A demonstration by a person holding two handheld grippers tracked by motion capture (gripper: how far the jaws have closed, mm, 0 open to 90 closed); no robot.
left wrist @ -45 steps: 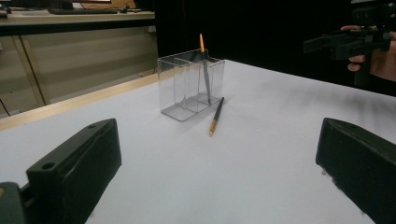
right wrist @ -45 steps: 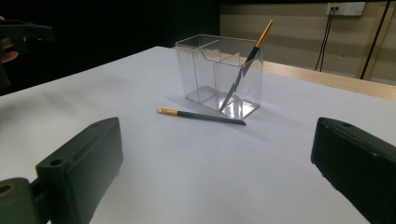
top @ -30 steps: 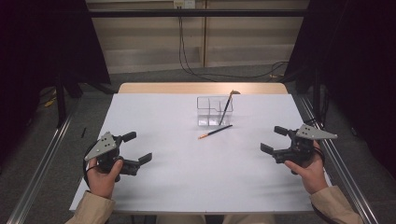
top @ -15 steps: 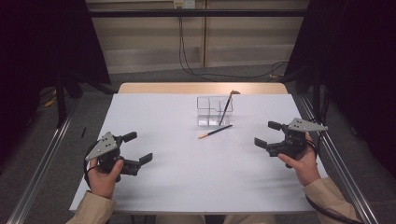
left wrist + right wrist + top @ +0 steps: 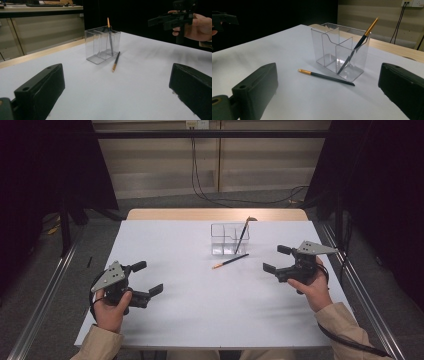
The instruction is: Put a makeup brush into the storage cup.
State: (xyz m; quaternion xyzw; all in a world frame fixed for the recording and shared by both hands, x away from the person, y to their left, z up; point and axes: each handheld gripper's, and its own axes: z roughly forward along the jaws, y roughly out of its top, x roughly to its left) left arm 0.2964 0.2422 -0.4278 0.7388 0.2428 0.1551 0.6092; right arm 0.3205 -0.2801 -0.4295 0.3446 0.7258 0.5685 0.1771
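A clear plastic organiser (image 5: pixel 228 240) (image 5: pixel 101 45) (image 5: pixel 338 50) with several compartments stands on the white table toward its far middle. One dark pencil with an orange end (image 5: pixel 243 234) (image 5: pixel 359 42) leans inside its right-hand compartment. A second dark pencil (image 5: pixel 230 261) (image 5: pixel 116 61) (image 5: pixel 325 77) lies flat on the table just in front of the organiser. My right gripper (image 5: pixel 273 259) is open and empty, held just right of the lying pencil. My left gripper (image 5: pixel 147 278) is open and empty at the near left, far from both pencils.
The white tabletop (image 5: pixel 200 310) has a bare wooden strip (image 5: pixel 170 214) along its far edge. Metal rails (image 5: pixel 45 290) run down both sides of the table. Cables (image 5: pixel 200 180) hang at the back wall.
My right gripper has moved forward and leftward, toward the pencil lying by the organiser. My left gripper has stayed in place.
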